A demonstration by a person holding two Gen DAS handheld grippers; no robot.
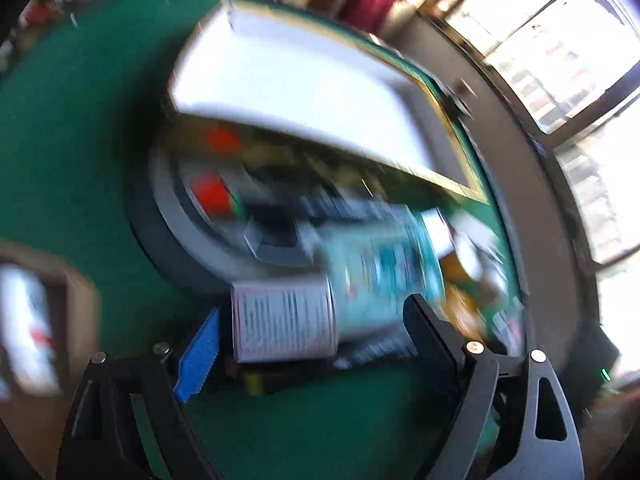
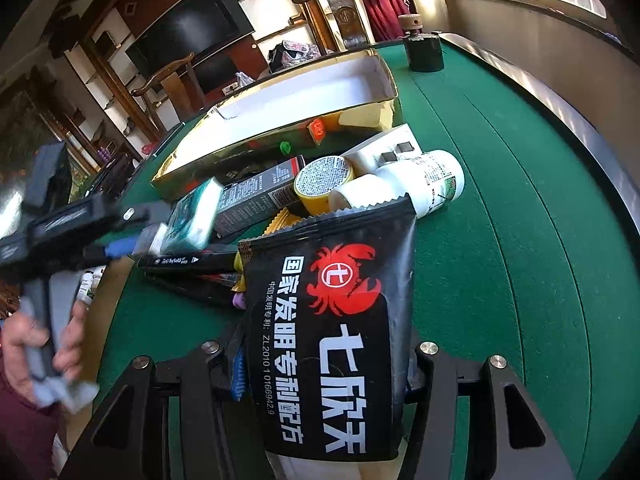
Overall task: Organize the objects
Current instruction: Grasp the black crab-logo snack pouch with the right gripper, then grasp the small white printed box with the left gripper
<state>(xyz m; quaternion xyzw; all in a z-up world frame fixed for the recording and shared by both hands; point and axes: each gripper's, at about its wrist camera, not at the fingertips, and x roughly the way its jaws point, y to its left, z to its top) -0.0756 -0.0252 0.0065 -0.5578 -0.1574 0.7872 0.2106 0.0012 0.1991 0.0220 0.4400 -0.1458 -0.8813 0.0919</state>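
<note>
Right wrist view, left to right. At 9 o'clock the person's hand (image 2: 48, 344) holds the grey handle of the left gripper (image 2: 160, 232), its jaws closed on a teal-and-white box (image 2: 196, 216); print on the box is too blurred to read. At 10 o'clock a black carton (image 2: 256, 196) with small white text, illegible, lies against an open gold box (image 2: 280, 116), white inside, with its long side facing the pile. Below the carton, black markers (image 2: 188, 262) lie flat on the green felt table (image 2: 500, 220). Centre: the right gripper (image 2: 324, 364) is clamped on the lower half of a black pouch (image 2: 332, 320) bearing a red crab logo, large white Chinese characters and "ZL2010 1 0166942.9". Past the pouch's serrated top edge, at 12 o'clock, a yellow tin (image 2: 324, 180) with a printed silver lid, then a white bottle (image 2: 424, 184) on its side and a white power adapter (image 2: 384, 148). At 1 o'clock, near the far table edge, a dark jar (image 2: 424, 52). From 2 to 5 o'clock: bare felt out to the raised rim. Left wrist view: heavy motion blur; the teal box (image 1: 340, 304) sits between the fingers, white label panel unreadable.
</note>
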